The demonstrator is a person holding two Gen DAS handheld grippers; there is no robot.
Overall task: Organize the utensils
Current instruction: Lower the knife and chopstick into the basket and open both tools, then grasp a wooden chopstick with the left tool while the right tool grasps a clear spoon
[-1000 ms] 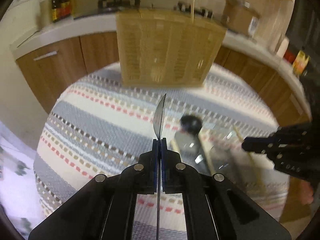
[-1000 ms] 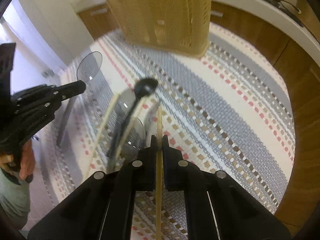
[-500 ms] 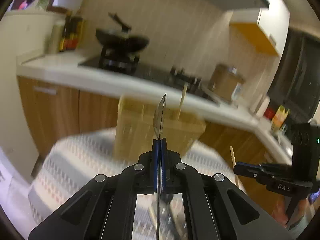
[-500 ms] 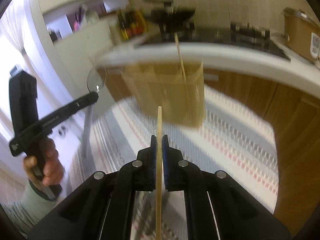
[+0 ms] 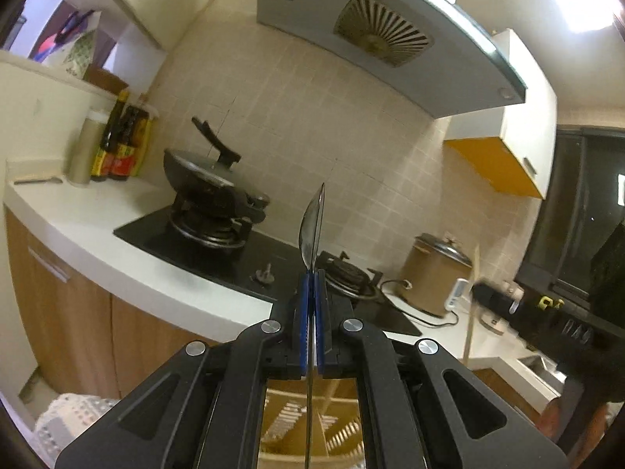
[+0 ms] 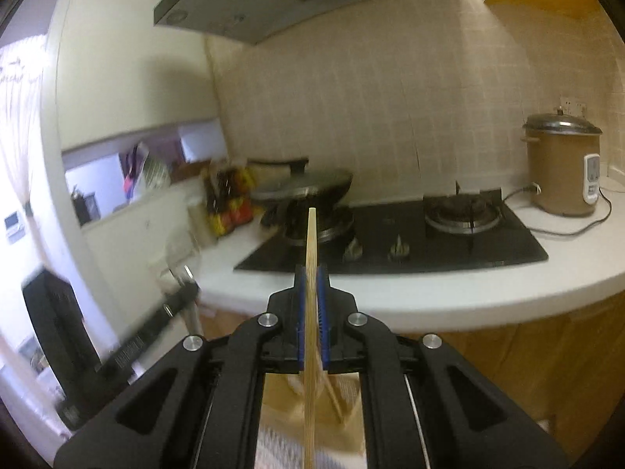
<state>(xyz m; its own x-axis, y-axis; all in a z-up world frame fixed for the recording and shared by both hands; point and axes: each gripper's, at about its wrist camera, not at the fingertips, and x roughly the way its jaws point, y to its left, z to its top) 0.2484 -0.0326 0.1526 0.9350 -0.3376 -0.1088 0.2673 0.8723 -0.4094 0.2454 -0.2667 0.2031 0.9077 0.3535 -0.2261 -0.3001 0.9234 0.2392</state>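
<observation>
My left gripper (image 5: 311, 273) is shut on a metal spoon (image 5: 312, 226), bowl end up and edge-on, handle running down between the fingers. Below it, between the gripper arms, lies the woven utensil basket (image 5: 312, 426) with a chopstick in it. My right gripper (image 6: 311, 269) is shut on a wooden chopstick (image 6: 311, 234) that stands upright; the basket (image 6: 343, 422) shows below it with another chopstick inside. The right gripper and its chopstick show blurred at the right of the left wrist view (image 5: 474, 293). The left gripper shows blurred at the left of the right wrist view (image 6: 172, 305).
A white counter (image 5: 97, 234) runs behind with a black gas hob (image 6: 429, 242), a wok (image 5: 211, 179) on the left burner, sauce bottles (image 5: 117, 140), and a brown rice cooker (image 6: 558, 172). A range hood (image 5: 390, 39) hangs above. Wooden cabinets (image 5: 58, 320) stand under the counter.
Both grippers have tilted upward and moved over the basket, which has dropped from the middle of the views to the bottom. The striped tablecloth has nearly left both views. Both grips are unchanged.
</observation>
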